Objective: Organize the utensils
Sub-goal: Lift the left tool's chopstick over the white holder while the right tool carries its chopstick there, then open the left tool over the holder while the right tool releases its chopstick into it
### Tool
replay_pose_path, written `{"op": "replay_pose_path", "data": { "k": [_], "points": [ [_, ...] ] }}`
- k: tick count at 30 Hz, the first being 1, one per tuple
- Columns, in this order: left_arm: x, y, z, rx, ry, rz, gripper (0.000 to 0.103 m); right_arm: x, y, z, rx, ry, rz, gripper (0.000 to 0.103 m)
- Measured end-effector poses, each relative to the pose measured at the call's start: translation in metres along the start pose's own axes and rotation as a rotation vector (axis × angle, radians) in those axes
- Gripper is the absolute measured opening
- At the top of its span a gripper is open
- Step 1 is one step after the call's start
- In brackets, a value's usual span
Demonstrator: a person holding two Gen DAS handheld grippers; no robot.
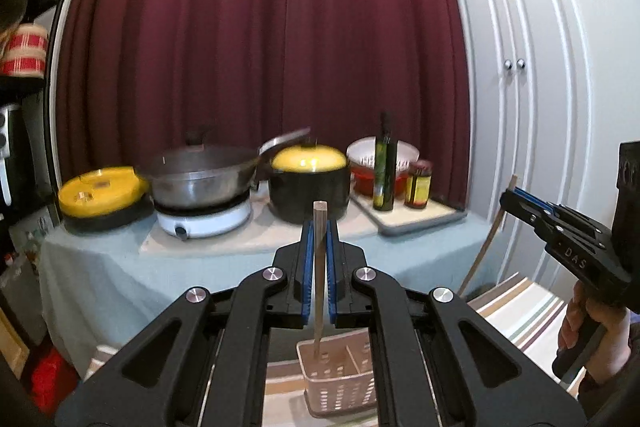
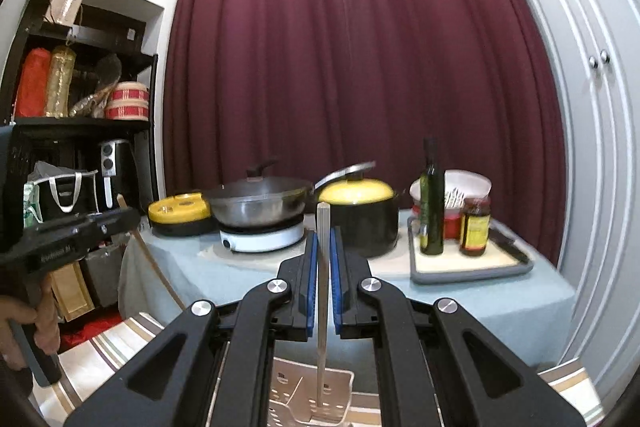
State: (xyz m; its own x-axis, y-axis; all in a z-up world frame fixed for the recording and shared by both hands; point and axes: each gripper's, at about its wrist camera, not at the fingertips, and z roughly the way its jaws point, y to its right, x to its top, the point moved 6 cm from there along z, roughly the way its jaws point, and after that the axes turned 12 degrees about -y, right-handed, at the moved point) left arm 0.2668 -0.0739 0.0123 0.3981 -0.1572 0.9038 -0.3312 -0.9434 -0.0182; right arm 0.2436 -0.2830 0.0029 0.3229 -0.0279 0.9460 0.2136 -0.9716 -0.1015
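Note:
In the left wrist view my left gripper (image 1: 319, 229) is shut on a wooden chopstick (image 1: 319, 287) that stands upright. Its lower end dips into a perforated plastic utensil basket (image 1: 340, 383) directly below. My right gripper (image 1: 510, 197) comes in from the right, shut on a second chopstick (image 1: 486, 247) that slants down. In the right wrist view the right gripper (image 2: 323, 239) clamps a pale chopstick (image 2: 322, 307) upright, with its tip inside the basket (image 2: 288, 387). The left gripper (image 2: 128, 217) shows at the left, holding its chopstick (image 2: 154, 267).
The basket stands on a striped cloth (image 2: 120, 339). Beyond it a table with a pale blue cover (image 2: 460, 291) carries a wok on a white cooker (image 2: 260, 211), a black pot with a yellow lid (image 2: 360, 219), an oil bottle (image 2: 432, 199), a jar and a grey tray. Dark shelves stand at the left and white cupboard doors at the right.

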Motion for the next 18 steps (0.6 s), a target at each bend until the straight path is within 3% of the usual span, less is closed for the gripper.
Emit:
{"op": "replay_pose_path", "data": {
  "k": [9,11,13,15,18],
  "points": [
    [-0.049,-0.008,0.050,-0.004,-0.115,-0.041,0.007,-0.045,0.004,0.043,-0.018,-0.117,0.004,0.007],
    [-0.054,-0.009,0.051,0.001,-0.122,-0.039,0.012,-0.048,0.004,0.043,-0.024,-0.122,0.005,0.008],
    [-0.059,-0.011,0.048,0.003,-0.123,-0.046,0.027,-0.049,0.005,0.041,-0.034,-0.126,0.004,0.019],
    [-0.061,-0.012,0.043,0.000,-0.120,-0.060,0.042,-0.048,0.007,0.034,-0.047,-0.117,0.004,0.043],
    [-0.066,-0.012,0.031,0.004,-0.116,-0.062,0.049,-0.046,0.005,0.021,-0.081,-0.096,-0.017,0.053]
  ]
}}
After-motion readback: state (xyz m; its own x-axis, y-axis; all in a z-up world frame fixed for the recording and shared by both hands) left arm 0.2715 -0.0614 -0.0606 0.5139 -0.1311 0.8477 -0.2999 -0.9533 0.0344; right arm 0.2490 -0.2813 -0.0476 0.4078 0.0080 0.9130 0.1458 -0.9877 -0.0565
